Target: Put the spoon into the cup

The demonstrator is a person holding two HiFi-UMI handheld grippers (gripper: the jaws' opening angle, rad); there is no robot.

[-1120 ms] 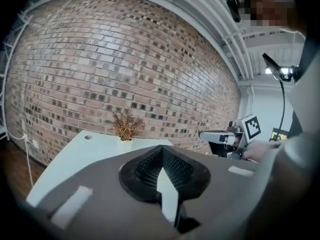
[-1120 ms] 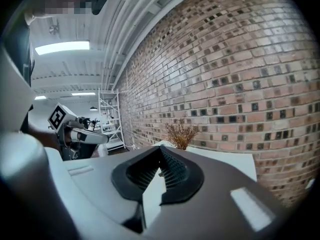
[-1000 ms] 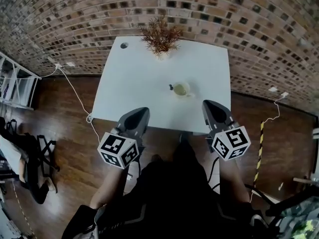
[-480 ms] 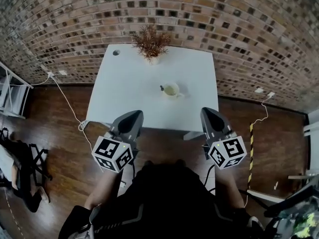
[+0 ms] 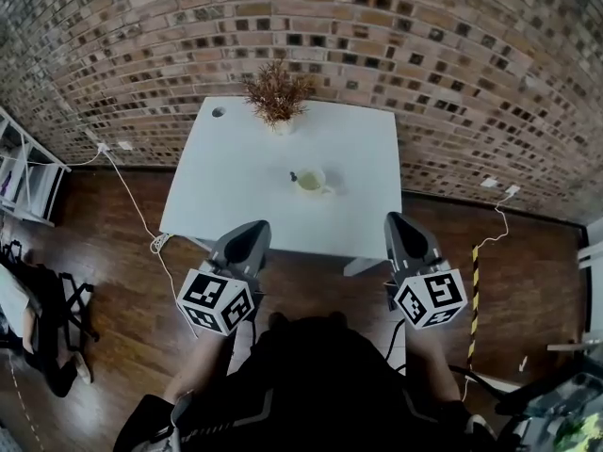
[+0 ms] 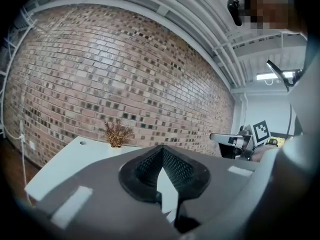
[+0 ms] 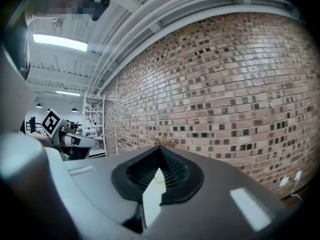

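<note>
A pale cup (image 5: 312, 182) stands near the middle of the white table (image 5: 245, 186). A small dark piece (image 5: 293, 175) sticks out at the cup's left rim; it is too small to tell whether it is the spoon. Both grippers hang short of the table's near edge, over the wooden floor. My left gripper (image 5: 250, 234) is shut with nothing in it, its ribbed pads (image 6: 172, 165) meeting at the tip. My right gripper (image 5: 398, 225) is likewise shut and empty, and in the right gripper view its tip (image 7: 161, 152) aims along the table toward the brick wall.
A dried plant in a pot (image 5: 276, 93) stands at the table's back edge, with a cable hole (image 5: 219, 112) at the back left corner. A brick wall (image 5: 452, 55) runs behind. Cables (image 5: 141, 217) trail on the floor at the left, near a shelf (image 5: 24, 172).
Both grippers have drawn back from the table's front edge toward the person and risen slightly. The table and cup now sit further off in the head view. Both stay shut.
</note>
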